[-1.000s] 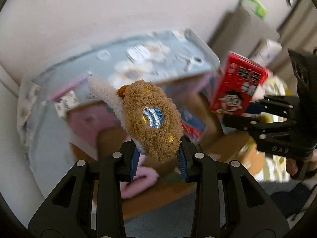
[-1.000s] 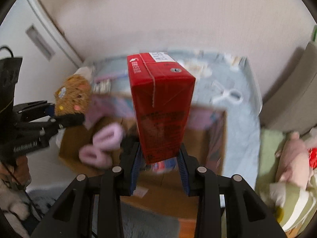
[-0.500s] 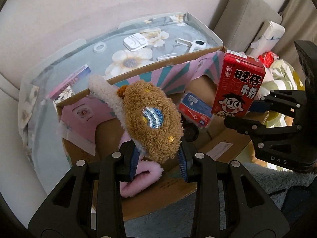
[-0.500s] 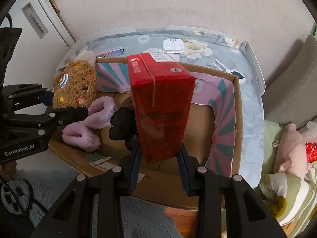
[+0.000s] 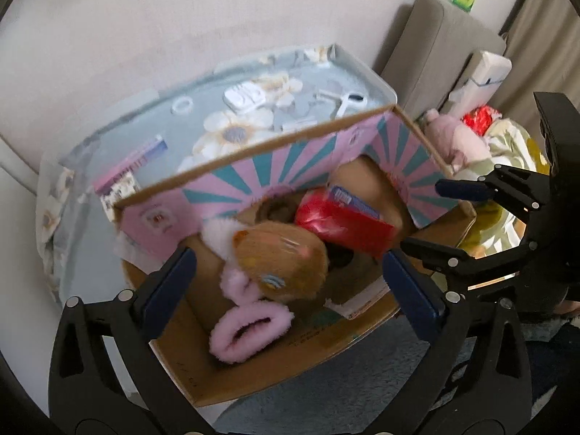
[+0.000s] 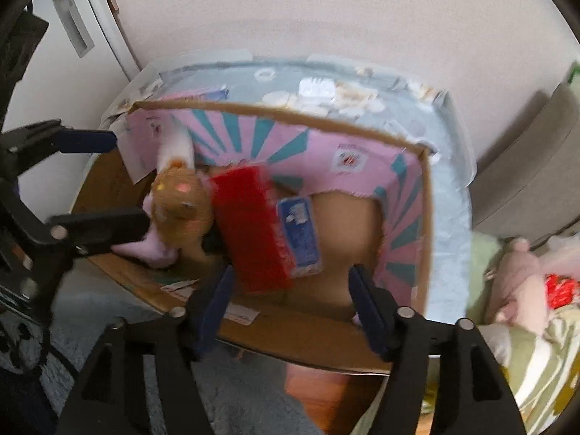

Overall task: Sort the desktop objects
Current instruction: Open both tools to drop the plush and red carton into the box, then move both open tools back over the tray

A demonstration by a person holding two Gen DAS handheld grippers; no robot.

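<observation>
The brown fuzzy plush toy (image 5: pixel 279 264) and the red drink carton (image 5: pixel 344 223) are inside the cardboard box with pink and teal flaps (image 5: pixel 290 166), free of my 2 grippers. The left gripper (image 5: pixel 290 282) has its jaws opening, nothing between; the right gripper (image 6: pixel 290 301) also. I should lift both straight up, so no pad catches the box wall.
</observation>
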